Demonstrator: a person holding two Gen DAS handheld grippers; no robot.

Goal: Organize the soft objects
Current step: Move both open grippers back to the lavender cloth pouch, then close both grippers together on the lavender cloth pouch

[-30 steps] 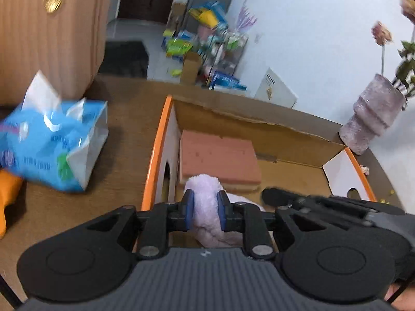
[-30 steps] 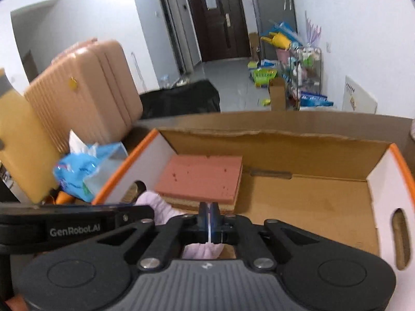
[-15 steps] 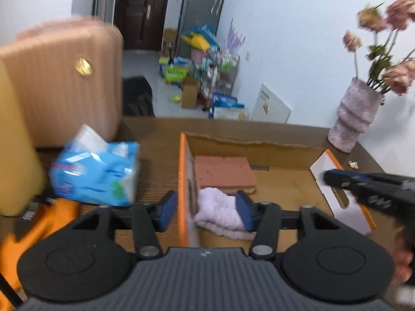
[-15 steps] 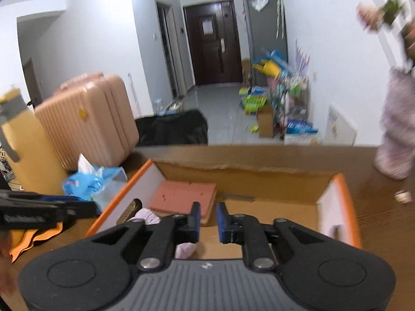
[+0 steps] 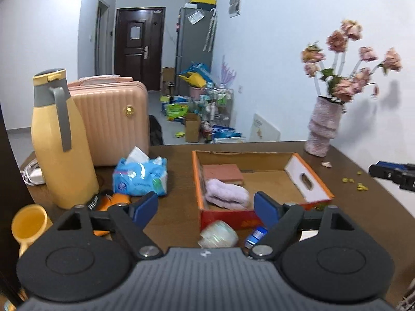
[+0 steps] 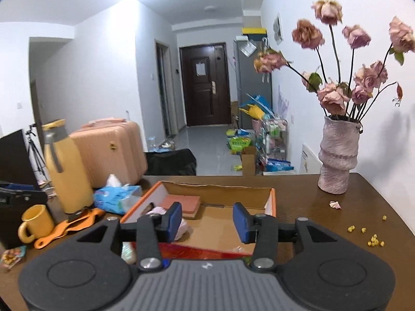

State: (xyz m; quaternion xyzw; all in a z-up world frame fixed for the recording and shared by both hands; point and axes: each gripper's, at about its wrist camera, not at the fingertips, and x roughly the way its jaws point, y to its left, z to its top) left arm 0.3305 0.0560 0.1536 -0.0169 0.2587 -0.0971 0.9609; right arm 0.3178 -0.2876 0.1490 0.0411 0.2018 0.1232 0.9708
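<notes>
The cardboard box stands open at the top, its right half bare; the pink sponge and the lilac towel fill its left side. Between box and vase the brown table lies open, save for scattered petals. The left is crowded: tissue pack, yellow flask, mug. A tape roll sits just before the box's near wall

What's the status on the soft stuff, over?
Left claw and right claw both opening, nothing between the pads. Purple towel lies in the cardboard box beside the pink sponge. Tissue pack outside on the table. Nothing blocking.
</notes>
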